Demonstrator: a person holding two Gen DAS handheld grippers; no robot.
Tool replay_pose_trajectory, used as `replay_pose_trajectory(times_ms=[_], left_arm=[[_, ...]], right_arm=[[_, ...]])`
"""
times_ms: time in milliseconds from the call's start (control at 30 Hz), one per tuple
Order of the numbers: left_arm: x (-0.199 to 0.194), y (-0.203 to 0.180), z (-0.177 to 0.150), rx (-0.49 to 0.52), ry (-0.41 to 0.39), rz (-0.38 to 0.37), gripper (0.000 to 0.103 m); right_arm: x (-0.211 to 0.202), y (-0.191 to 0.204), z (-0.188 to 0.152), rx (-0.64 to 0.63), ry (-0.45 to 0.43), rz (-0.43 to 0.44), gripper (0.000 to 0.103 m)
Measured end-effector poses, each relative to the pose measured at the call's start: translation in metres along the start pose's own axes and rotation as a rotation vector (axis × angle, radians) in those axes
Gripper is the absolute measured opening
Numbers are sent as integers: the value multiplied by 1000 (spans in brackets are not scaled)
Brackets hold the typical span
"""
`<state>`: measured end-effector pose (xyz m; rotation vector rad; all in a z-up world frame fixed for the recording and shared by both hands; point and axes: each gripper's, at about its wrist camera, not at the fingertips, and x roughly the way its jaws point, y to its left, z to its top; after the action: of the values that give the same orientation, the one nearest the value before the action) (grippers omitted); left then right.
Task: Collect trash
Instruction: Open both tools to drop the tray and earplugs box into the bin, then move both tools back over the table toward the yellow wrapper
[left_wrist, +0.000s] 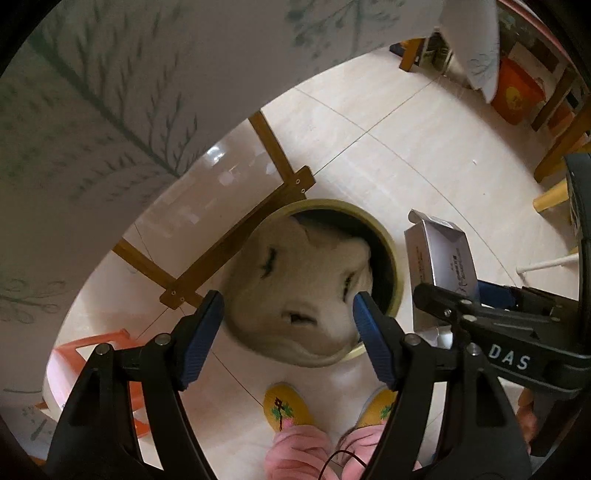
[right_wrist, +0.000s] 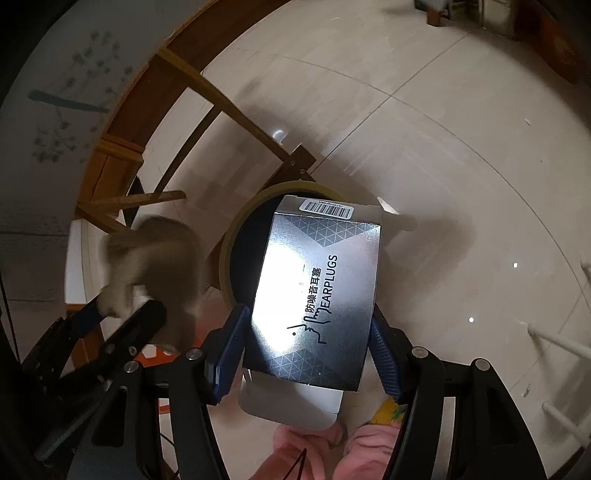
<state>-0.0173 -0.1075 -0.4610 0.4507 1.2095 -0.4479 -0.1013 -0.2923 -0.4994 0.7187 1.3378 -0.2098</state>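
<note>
A crumpled white tissue wad (left_wrist: 299, 291) hangs in the air above a round yellow-rimmed trash bin (left_wrist: 391, 243) on the floor. My left gripper (left_wrist: 288, 317) is open, its blue pads either side of the wad and apart from it. In the right wrist view the wad (right_wrist: 155, 266) is blurred beside the left gripper's fingers (right_wrist: 140, 325). My right gripper (right_wrist: 306, 339) is shut on a silver earplugs box (right_wrist: 317, 291) and holds it over the bin (right_wrist: 255, 206). The box also shows in the left wrist view (left_wrist: 439, 258).
A wooden table frame (left_wrist: 236, 236) stands just behind the bin under a patterned tablecloth (left_wrist: 110, 92). An orange stool (left_wrist: 107, 347) is at the left. An orange bucket (left_wrist: 517, 92) and wooden legs stand far right. My yellow slippers (left_wrist: 284, 406) are below.
</note>
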Motion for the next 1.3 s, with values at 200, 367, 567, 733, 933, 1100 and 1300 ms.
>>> replay_pose_trajectory(times_ms=[200,367,567,733,933,1100,1300], left_arm=[[13,18,5,-64,7,-12,72],[10,30,2,-63,7,-5,72],[-2,35,-6,-71,20,-15,72],[-13,37,-11,-103,33,-30,72],[-37,31,-16,-118,51,-46,72],[-73,18,-24,-110,85,-47,72],[-146,25,-21,-201,96,-36,72]], right_arm=[[25,6,17,-33,22,-13,63],[36,23,28,-78,38,-7,64],[38,45,34,-128,17,4,72],[31,55,35,-153,1,-25,74],[-11,51,28,-136,-33,-42,74],[-67,50,18,-144,-59,-60,74],[-144,65,3,-191,-94,-66,74]])
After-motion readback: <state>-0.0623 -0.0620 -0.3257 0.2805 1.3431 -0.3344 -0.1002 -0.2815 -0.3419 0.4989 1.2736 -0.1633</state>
